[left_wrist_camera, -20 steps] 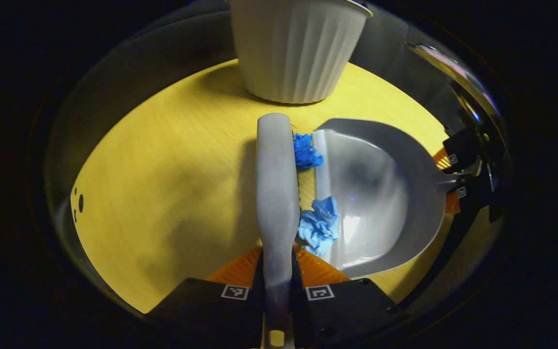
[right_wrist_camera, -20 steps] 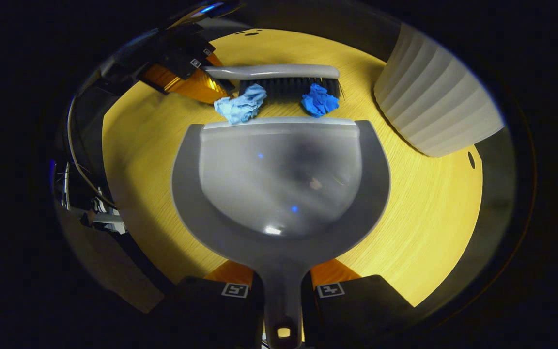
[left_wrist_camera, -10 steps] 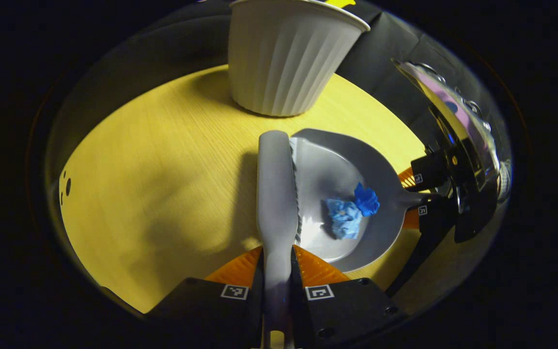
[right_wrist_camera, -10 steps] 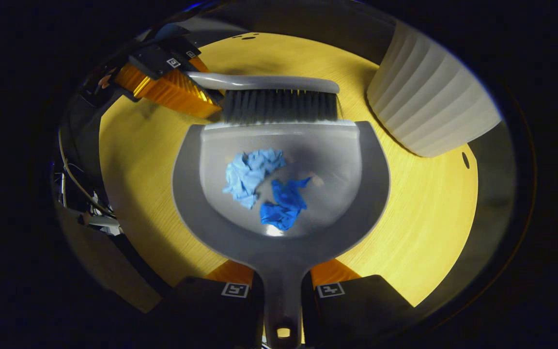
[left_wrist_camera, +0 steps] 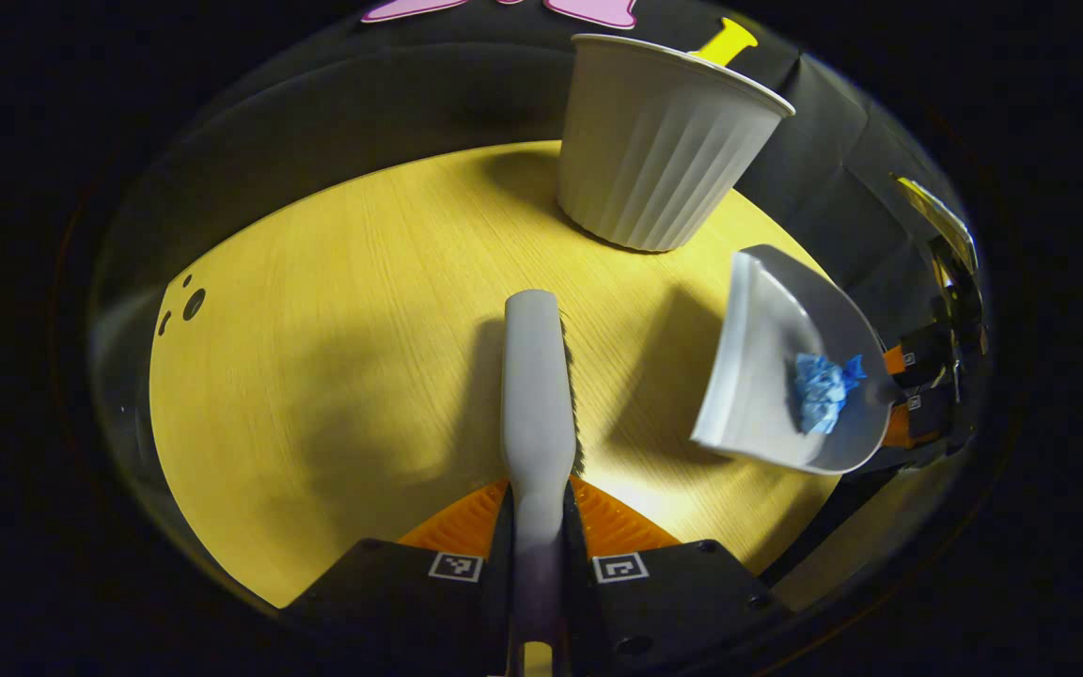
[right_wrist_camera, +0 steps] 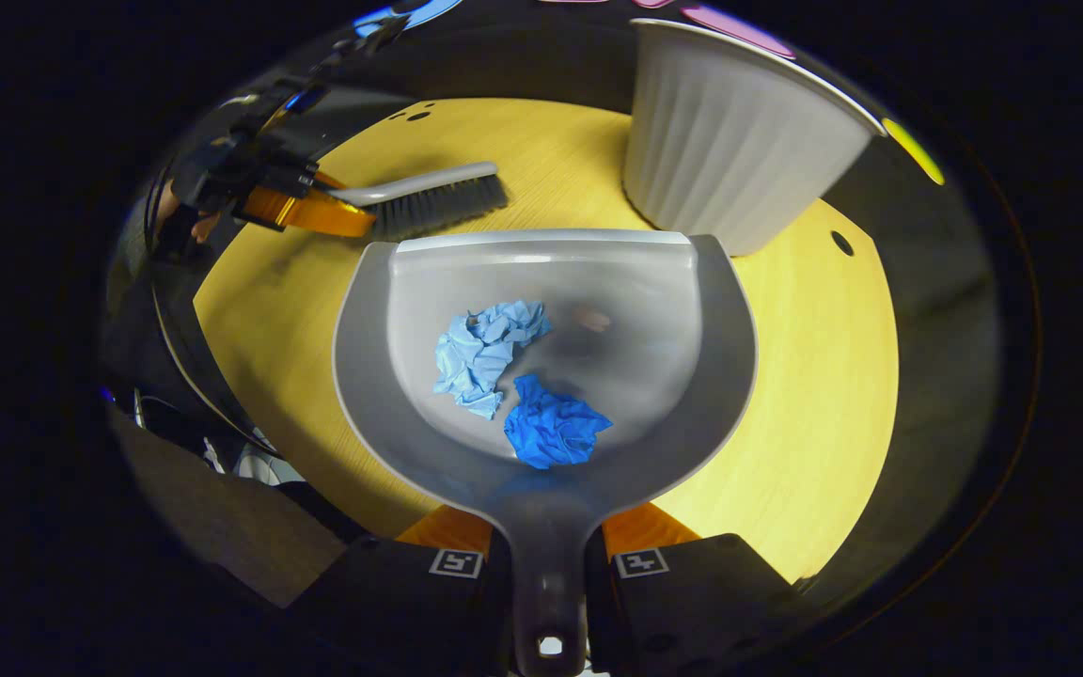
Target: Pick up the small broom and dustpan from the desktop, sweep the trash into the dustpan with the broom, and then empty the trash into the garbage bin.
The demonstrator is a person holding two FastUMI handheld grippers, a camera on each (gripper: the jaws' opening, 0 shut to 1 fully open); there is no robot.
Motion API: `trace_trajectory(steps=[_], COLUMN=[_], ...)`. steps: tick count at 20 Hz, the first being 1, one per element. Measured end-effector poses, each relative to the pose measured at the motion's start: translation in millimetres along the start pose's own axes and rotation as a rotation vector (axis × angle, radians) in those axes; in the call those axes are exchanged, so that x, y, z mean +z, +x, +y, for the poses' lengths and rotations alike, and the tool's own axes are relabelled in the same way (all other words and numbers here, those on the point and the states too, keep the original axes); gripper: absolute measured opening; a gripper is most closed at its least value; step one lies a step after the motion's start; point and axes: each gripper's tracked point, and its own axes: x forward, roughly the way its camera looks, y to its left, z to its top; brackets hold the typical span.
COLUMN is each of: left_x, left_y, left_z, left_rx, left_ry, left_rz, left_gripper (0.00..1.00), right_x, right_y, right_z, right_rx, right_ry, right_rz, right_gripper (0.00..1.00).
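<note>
Dustpan (right_wrist_camera: 541, 310) handle clamped in right hand-held gripper (right_wrist_camera: 549, 564); left hand-held gripper (left_wrist_camera: 538, 566) clamps broom (left_wrist_camera: 536, 395).

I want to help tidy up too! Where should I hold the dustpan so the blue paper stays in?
By its narrow handle at the back of the dustpan, coming from behind as the right gripper does. The paper balls sit near it; the front lip is open.

No readable text, numbers or brands are showing anywhere. Small square black-and-white coded marker tags (left_wrist_camera: 456, 565) are sitting on the gripper bodies in the left gripper view and the right gripper view, carrying patterns only, no letters or digits.
</note>
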Motion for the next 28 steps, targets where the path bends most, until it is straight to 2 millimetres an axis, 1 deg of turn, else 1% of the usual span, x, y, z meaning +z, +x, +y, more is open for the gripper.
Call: trace_trajectory(steps=[1, 4, 6, 7, 8, 9, 11, 12, 13, 15, 16, 17, 18, 20, 21, 22, 24, 27, 28], left_x=[-3.4, -4.1, -5.4, -7.4, -8.4, -9.6, -10.0, -9.6, -10.1, -11.5, -11.9, -12.2, -12.5, -13.9, -13.9, -13.9, -13.8, -14.8, -14.9], left_y=[-2.4, -2.3, -3.2, -4.5, -5.1, -5.1, -6.6, -7.2, -8.3, -9.5, -10.1, -11.0, -10.7, -10.5, -10.4, -10.3, -9.9, -10.7, -10.8], left_z=[3.1, 2.5, 1.5, 2.5, 2.9, 3.5, 4.4, 5.2, 5.9, 7.8, 8.5, 9.1, 9.5, 9.3, 8.9, 9.7, 9.2, 13.5, 14.7], left_rx=[0.001, 0.0, -0.011, -0.015, -0.02, -0.022, -0.028, -0.03, -0.031, -0.038, -0.038, -0.038, -0.037, -0.042, -0.041, -0.041, -0.042, -0.041, -0.04], left_ry=[0.0, 0.011, 0.009, 0.009, 0.011, 0.014, 0.018, 0.019, 0.016, 0.009, 0.006, 0.006, 0.009, 0.01, 0.014, 0.019, 0.023, 0.014, 0.009], left_rz=[-0.004, -0.013, -0.021, -0.026, -0.026, -0.028, -0.037, -0.042, -0.047, -0.053, -0.057, -0.058, -0.059, -0.059, -0.061, -0.058, -0.061, -0.068, -0.069], left_gripper=[0.28, 0.28, 0.28, 0.31, 0.31, 0.28, 0.27, 0.3, 0.27, 0.27, 0.27, 0.24, 0.27, 0.27, 0.27, 0.27, 0.27, 0.27, 0.27], right_x=[-1.1, -0.6, 4.0, 9.0, 14.4, 21.8, 36.2, 43.4, 52.4, 73.5, 85.9, 97.5, 109.8, 131.0, 142.2, 148.0, 167.8, 189.8, 195.4], right_y=[-11.3, -52.1, -79.2, -92.2, -106.4, -118.5, -138.7, -150.0, -160.6, -182.5, -188.6, -195.6, -201.2, -211.7, -212.2, -210.5, -200.4, -191.3, -188.3], right_z=[-3.5, -20.1, -34.3, -40.3, -47.1, -54.5, -73.0, -84.7, -94.1, -114.3, -122.6, -132.5, -141.8, -155.8, -166.2, -176.1, -192.5, -208.6, -210.5], right_rx=[-0.009, -0.035, -0.053, -0.061, -0.069, -0.081, -0.109, -0.127, -0.139, -0.171, -0.185, -0.203, -0.22, -0.262, -0.288, -0.316, -0.362, -0.417, -0.434], right_ry=[0.026, 0.113, 0.18, 0.215, 0.243, 0.266, 0.301, 0.315, 0.325, 0.345, 0.347, 0.346, 0.337, 0.317, 0.288, 0.259, 0.199, 0.092, 0.059], right_rz=[-0.006, -0.028, -0.045, -0.061, -0.079, -0.098, -0.133, -0.155, -0.176, -0.224, -0.241, -0.257, -0.267, -0.274, -0.271, -0.256, -0.217, -0.158, -0.143], right_gripper=[0.36, 0.36, 0.36, 0.36, 0.36, 0.36, 0.36, 0.36, 0.36, 0.36, 0.36, 0.36, 0.36, 0.36, 0.36, 0.36, 0.36, 0.36, 0.36])
